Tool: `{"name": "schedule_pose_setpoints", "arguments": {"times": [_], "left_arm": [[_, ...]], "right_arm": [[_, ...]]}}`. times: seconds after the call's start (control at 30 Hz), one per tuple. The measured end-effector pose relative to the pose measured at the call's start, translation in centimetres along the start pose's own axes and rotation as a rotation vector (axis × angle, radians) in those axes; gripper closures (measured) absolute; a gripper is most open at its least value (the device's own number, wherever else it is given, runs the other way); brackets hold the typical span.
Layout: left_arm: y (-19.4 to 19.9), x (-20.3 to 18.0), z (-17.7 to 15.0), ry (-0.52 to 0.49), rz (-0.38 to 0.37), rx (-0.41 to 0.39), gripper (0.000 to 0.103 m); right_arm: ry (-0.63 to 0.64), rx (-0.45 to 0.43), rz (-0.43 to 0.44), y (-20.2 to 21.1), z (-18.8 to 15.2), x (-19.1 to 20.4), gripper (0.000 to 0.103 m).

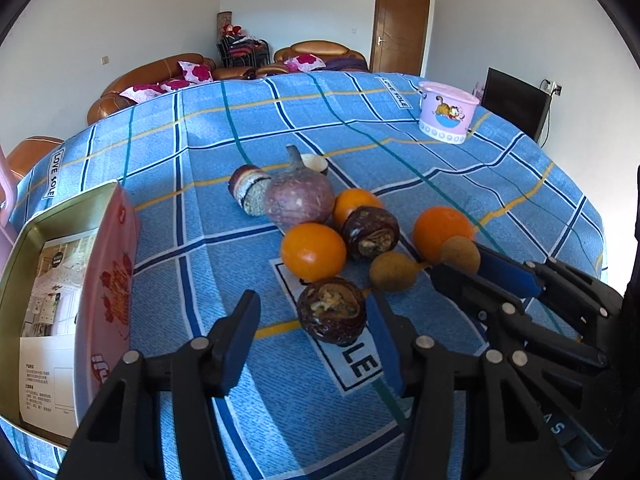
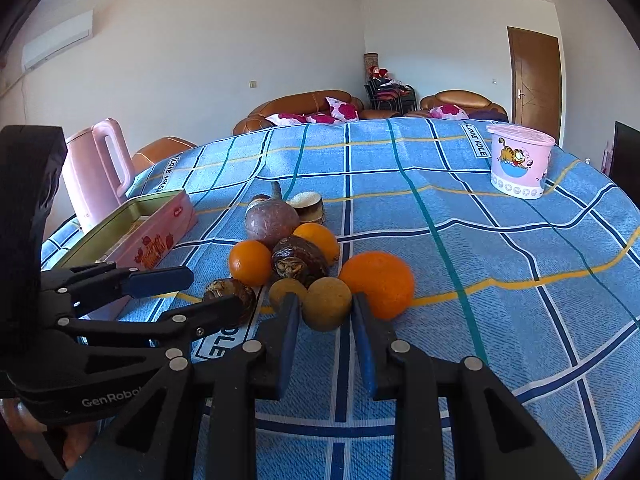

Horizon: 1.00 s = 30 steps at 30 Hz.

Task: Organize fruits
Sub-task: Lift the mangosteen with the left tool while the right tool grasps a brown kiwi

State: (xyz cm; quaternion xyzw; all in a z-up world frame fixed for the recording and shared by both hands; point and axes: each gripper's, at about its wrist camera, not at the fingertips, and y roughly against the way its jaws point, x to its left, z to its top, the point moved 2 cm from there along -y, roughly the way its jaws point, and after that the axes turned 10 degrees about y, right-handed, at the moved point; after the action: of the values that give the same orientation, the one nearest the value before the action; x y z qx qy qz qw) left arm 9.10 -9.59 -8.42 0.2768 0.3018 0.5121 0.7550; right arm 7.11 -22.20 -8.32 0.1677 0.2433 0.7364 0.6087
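Note:
A heap of fruit lies mid-table: three oranges [image 1: 313, 251], a purple round fruit [image 1: 299, 196], dark brown husked fruits [image 1: 331, 310] and two small tan fruits [image 1: 393, 272]. My left gripper [image 1: 314, 312] is open, its fingers either side of the nearest dark fruit, not closed on it. My right gripper [image 2: 325, 306] stands around a tan fruit [image 2: 327, 303], with its pads at the fruit's sides; the fruit rests on the cloth. The right gripper also shows in the left wrist view [image 1: 460, 260], and the left gripper in the right wrist view [image 2: 200, 292].
An open pink tin box [image 1: 60, 280] sits at the left of the table. A pink Garfield tub [image 1: 446, 112] stands at the far right. A pink kettle [image 2: 98, 172] is at the far left. The blue checked tablecloth [image 1: 400, 128] covers the table.

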Motion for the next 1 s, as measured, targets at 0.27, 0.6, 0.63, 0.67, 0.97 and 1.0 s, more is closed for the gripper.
{"name": "schedule_pose_setpoints", "arguments": {"times": [0.27,0.6,0.63,0.67,0.97,1.0], "left_arm": [[0.7,-0.4,-0.1,-0.023,-0.024,-0.025,0.047],[-0.1,-1.0,-0.4,-0.065,0.024,0.000,0.059],[-0.2,-1.0,-0.5,-0.063,0.028,0.003,0.060],[-0.2,-1.0,-0.5,-0.064,0.029,0.003,0.061],[0.5,-0.8,-0.6,-0.050,0.018,-0.032,0.064],[0.6,-0.8,-0.6,-0.048,0.018,-0.040,0.064]], "right_arm": [[-0.055,-0.032,0.025,0.3,-0.2,-0.8,0.075],[-0.038,-0.036,0.021,0.4,-0.2,-0.6,0.074],[-0.036,-0.035,0.022,0.3,-0.2,-0.6,0.074],[-0.032,-0.033,0.024,0.3,-0.2,-0.5,0.074],[-0.008,-0.029,0.027,0.2,-0.1,-0.1,0.074],[-0.004,-0.029,0.026,0.2,-0.2,-0.1,0.074]]}}
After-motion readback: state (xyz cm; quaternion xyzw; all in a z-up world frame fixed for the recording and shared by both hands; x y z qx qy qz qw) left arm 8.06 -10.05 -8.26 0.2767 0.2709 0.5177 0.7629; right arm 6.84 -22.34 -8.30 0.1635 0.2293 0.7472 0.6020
